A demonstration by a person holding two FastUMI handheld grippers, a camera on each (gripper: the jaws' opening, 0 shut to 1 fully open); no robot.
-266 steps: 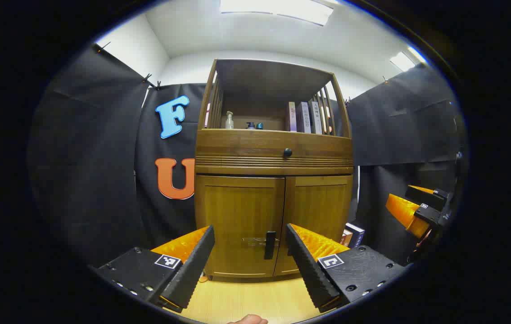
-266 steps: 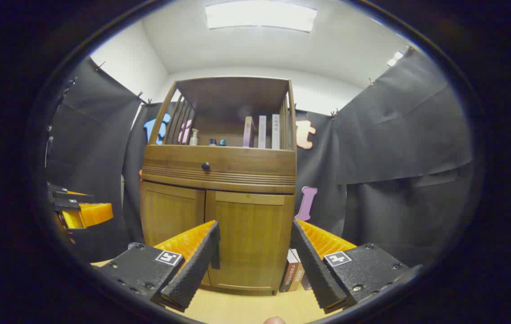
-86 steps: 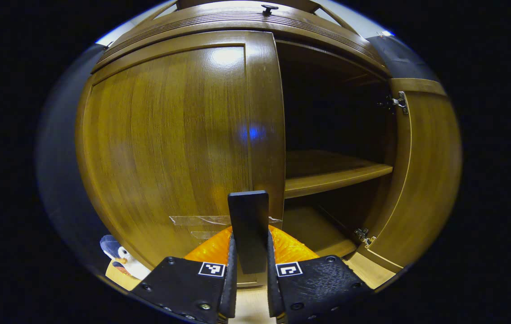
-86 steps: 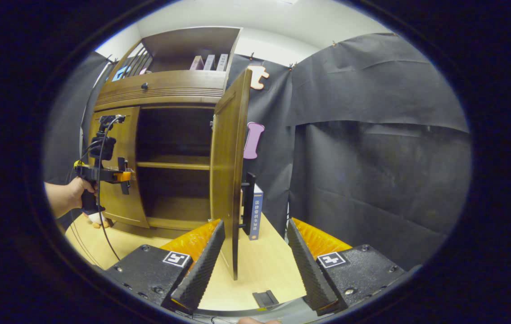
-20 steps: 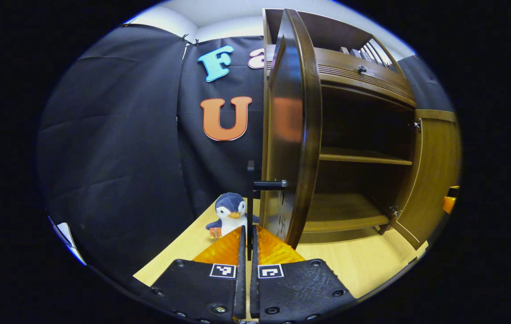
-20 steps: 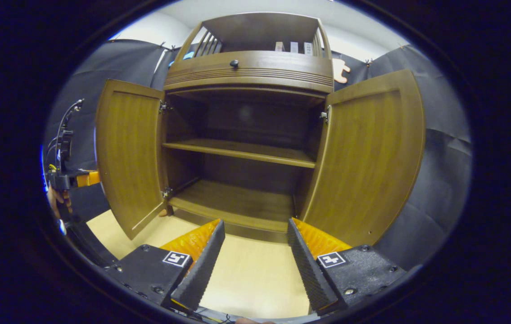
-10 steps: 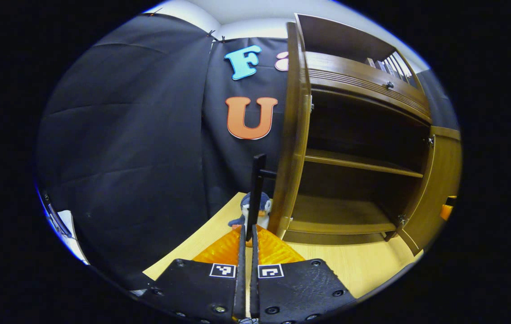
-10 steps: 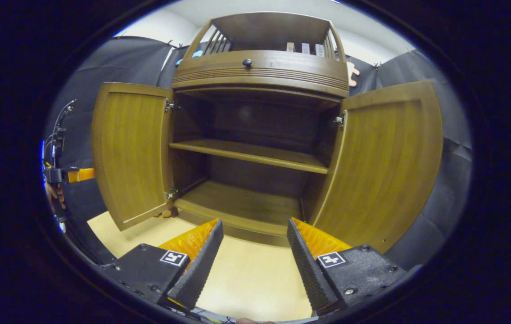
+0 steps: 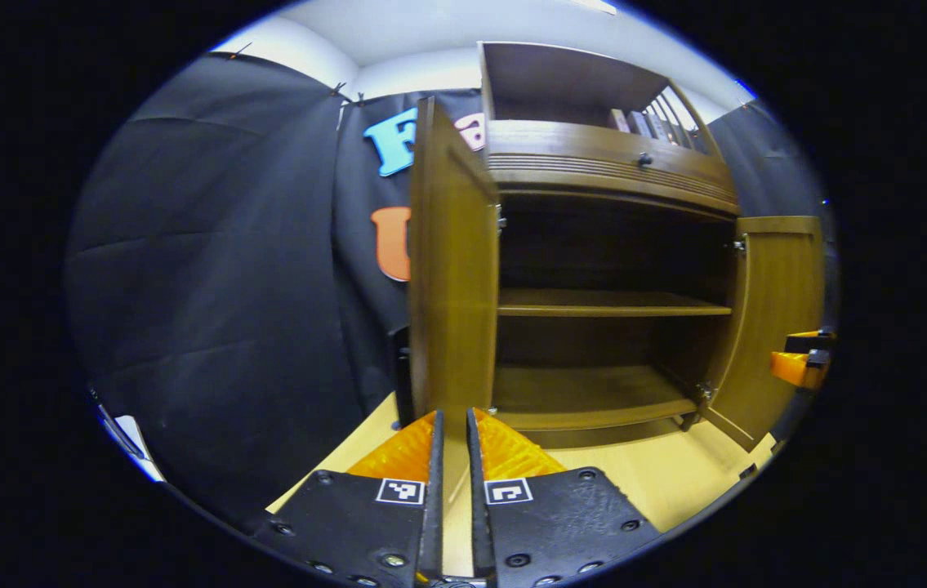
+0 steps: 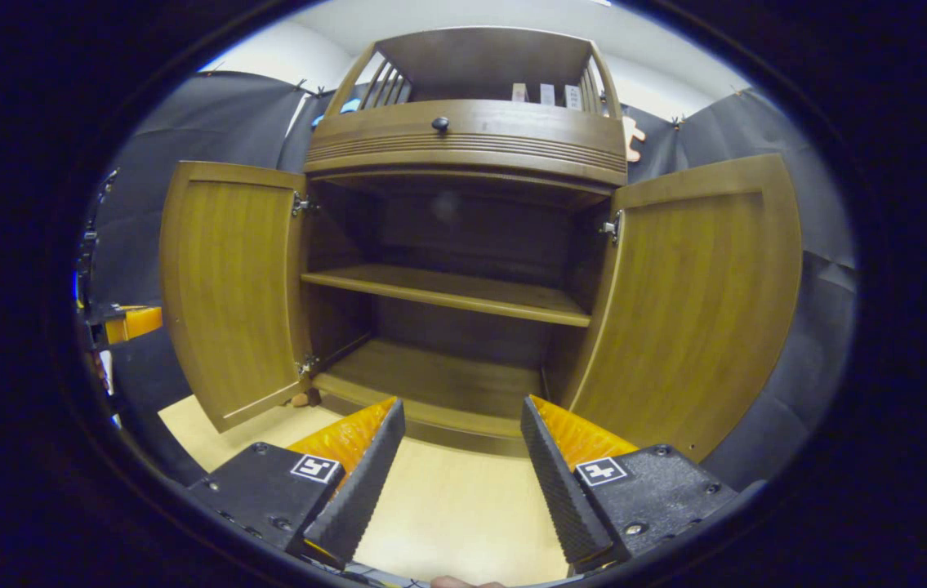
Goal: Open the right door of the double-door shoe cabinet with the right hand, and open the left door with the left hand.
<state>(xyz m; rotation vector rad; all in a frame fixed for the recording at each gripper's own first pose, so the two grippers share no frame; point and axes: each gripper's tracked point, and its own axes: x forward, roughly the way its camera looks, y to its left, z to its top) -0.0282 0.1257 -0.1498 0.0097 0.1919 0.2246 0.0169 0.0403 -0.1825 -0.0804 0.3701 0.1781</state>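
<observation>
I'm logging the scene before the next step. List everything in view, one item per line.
shoe cabinet: one, brown wood, centre, standing on the floor
left door: one, brown, swung wide open
right door: one, brown, swung wide open
inner shelf: one, brown, mid-height, bare
drawer knob: one, dark, above the doors
books: about three, pale spines, upright in the top compartment
floor: light wood, in front of the cabinet
black cloth: booth wall, behind and beside the cabinet
left gripper: one, by the left door's edge, jaws a narrow gap apart, holding nothing
right gripper: one, facing the open cabinet, jaws wide apart, holding nothing
</observation>
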